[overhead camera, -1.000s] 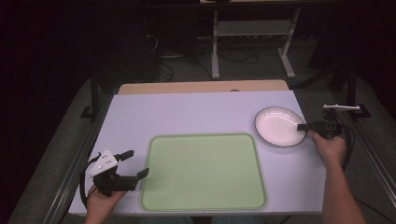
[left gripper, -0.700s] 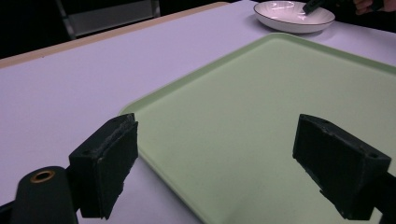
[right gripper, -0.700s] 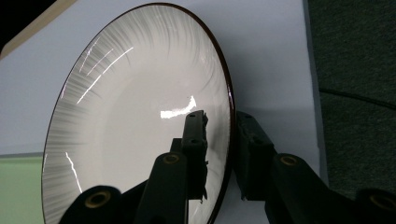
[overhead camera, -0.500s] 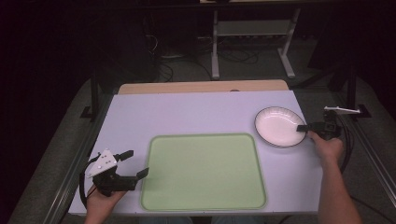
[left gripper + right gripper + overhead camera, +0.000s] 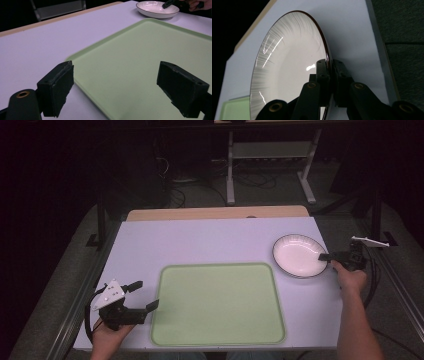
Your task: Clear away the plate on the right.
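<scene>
Two grippers are at work over the white table [image 5: 210, 240], and the step in hand looks like lifting the plate [image 5: 299, 255] from the far right part of the table toward the green tray [image 5: 217, 302], which lies near the front edge, well apart from the plate. To do that well, the tray should be kept still while the plate travels, so the left gripper [image 5: 140, 296], whose jaws stand wide apart with nothing between them at the tray's left edge, might pinch that edge or simply wait there. The plate should come up level and slowly, since a pinch on one point of a smooth rim lets the dish pivot or slip; a firm squeeze and a low, short carry would suit, with the plate set down flat near the tray's middle. The right gripper [image 5: 329, 75] has its jaws closed onto the plate's right rim, one jaw inside the bowl and one outside. As for the plate itself, it is round, shallow, glossy white with fine grey streaks radiating inward from a thin dark rim [image 5: 322, 37], and it appears empty, catching small bright reflections.
</scene>
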Tool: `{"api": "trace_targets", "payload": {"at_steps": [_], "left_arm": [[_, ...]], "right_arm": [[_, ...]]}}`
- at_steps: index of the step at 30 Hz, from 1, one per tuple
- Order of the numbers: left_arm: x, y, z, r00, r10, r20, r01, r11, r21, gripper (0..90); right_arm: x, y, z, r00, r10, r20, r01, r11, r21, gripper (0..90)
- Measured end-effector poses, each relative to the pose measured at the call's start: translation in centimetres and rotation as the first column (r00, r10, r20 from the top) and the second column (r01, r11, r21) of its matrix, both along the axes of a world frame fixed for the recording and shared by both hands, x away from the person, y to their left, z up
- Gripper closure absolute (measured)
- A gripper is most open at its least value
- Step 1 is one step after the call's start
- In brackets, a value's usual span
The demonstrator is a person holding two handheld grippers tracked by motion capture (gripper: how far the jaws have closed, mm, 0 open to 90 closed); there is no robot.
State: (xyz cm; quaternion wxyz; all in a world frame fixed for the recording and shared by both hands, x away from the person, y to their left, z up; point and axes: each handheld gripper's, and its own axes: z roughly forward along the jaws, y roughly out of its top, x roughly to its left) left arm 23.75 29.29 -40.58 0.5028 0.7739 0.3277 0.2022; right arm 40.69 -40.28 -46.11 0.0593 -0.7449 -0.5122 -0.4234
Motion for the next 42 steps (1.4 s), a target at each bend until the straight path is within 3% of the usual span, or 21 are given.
{"api": "trace_targets", "payload": {"at_steps": [13, 28, 35, 42], "left_arm": [[0.0, 0.0, 0.0, 1.0000, 0.000, 0.003, 0.000, 1.0000, -0.001, 13.7], [-0.1, 0.1, 0.1, 1.0000, 0.006, 0.004, -0.006, 0.9999, -0.009, 13.7], [0.0, 0.0, 0.1, 1.0000, 0.006, 0.003, -0.006, 0.9999, -0.008, 13.7], [0.0, 0.0, 0.1, 1.0000, 0.007, 0.003, -0.007, 0.9999, -0.009, 13.7]], "right_arm": [[-0.8, -0.5, 0.4, 0.9986, -0.053, 0.002, 0.053, 0.996, 0.072, 82.0], [-1.9, -1.6, 1.8, 0.9940, -0.106, 0.026, 0.103, 0.989, 0.106, 81.0], [-2.2, -2.0, 3.4, 0.9938, -0.077, 0.080, 0.067, 0.990, 0.121, 80.8], [-2.2, -1.5, 4.7, 0.9914, 0.007, 0.130, -0.023, 0.993, 0.118, 80.7]]}}
